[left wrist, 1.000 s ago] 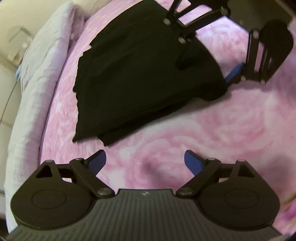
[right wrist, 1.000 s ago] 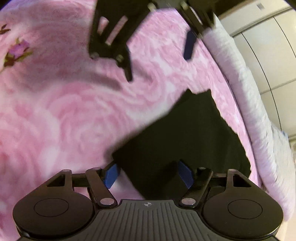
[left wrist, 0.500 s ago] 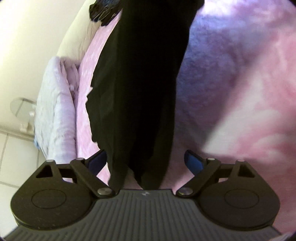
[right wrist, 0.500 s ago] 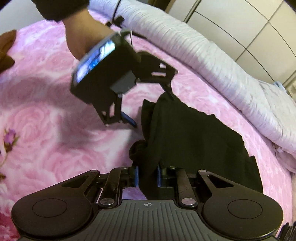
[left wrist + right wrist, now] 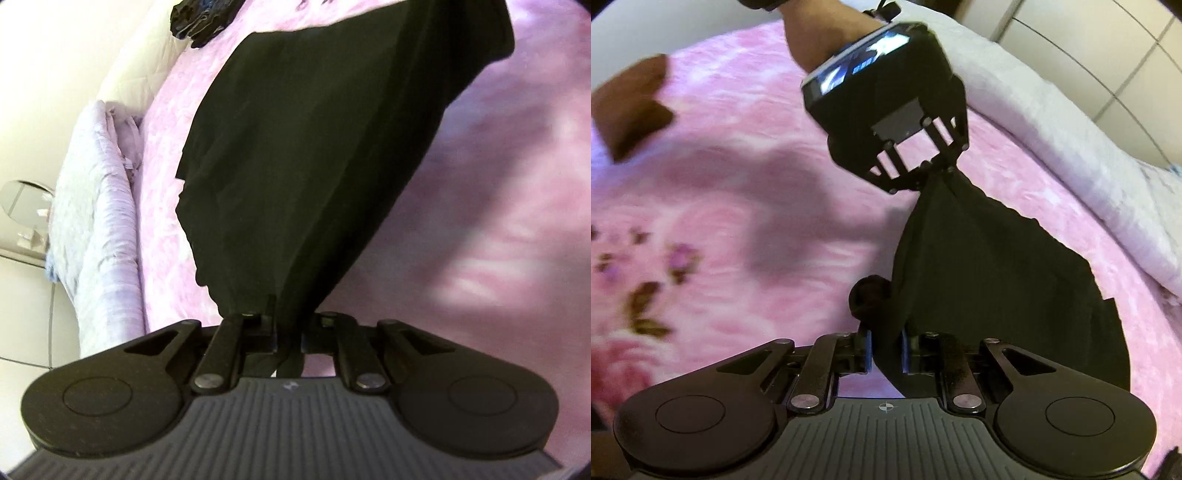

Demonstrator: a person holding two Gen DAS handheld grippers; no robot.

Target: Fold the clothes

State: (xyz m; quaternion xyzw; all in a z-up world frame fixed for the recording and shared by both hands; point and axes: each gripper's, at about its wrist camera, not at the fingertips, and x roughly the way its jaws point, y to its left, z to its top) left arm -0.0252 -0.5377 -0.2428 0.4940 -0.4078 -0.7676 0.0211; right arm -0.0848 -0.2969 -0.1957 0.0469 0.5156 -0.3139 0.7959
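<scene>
While our right gripper (image 5: 885, 350) pinches a bunched corner of the black garment (image 5: 990, 280), our left gripper (image 5: 288, 328) clamps another corner, cloth lifted above the pink rose blanket (image 5: 738, 221). Open blanket lies leftward; a lilac quilt (image 5: 1071, 140) borders the far edge. A brown cloth (image 5: 631, 110) sits far left.

My left claw (image 5: 289, 334) and right claw (image 5: 885, 350) are both clamped tight on black cloth (image 5: 314, 155), held raised, facing each other.
</scene>
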